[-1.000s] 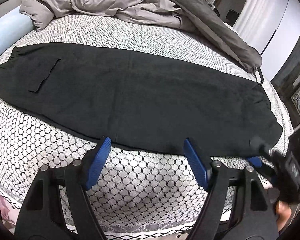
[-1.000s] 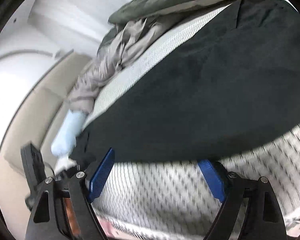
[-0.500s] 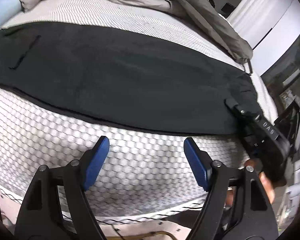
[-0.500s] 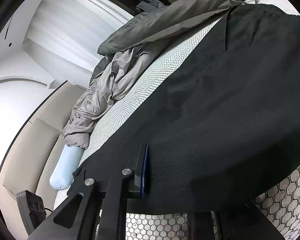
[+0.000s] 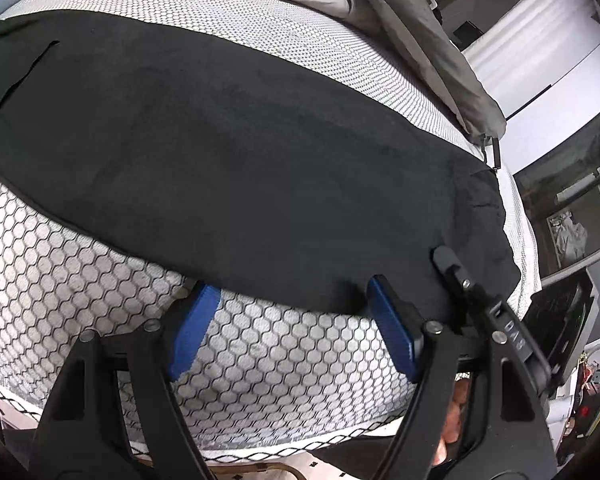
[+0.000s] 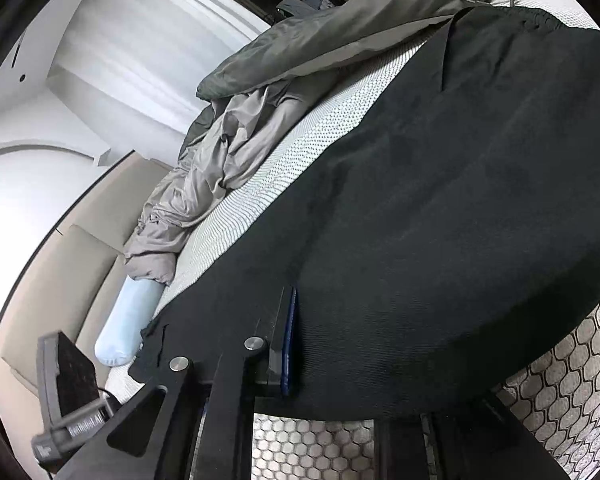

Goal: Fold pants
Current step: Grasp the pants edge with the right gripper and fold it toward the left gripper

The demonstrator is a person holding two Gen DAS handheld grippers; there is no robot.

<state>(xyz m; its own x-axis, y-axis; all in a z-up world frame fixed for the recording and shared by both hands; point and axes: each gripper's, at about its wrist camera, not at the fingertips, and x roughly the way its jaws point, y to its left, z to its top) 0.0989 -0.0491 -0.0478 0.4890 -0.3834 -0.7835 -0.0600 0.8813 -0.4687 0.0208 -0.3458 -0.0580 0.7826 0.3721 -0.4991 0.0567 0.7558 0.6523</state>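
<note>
Across the honeycomb mattress point(image 5: 100, 280), black pants point(image 5: 240, 152) are lying flat; at four o'clock the right gripper point(image 5: 446, 258) is clenching their hem, while the left gripper point(image 5: 294, 328) is hovering released at six.

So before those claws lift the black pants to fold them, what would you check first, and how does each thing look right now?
1. Right claw clamped on the pants near edge: ok, cloth sits between its shut pads.
2. Left claw gripping the pants: not ok, its jaws are open at the near hem with no cloth between them.
3. Pants lying flat on the mattress: ok, smooth, only small wrinkles at the right end.
4. Grey bedding clear of the pants: cannot tell, its far corner meets the pants' end.
5. Both layers caught by the right claw: cannot tell.
</note>
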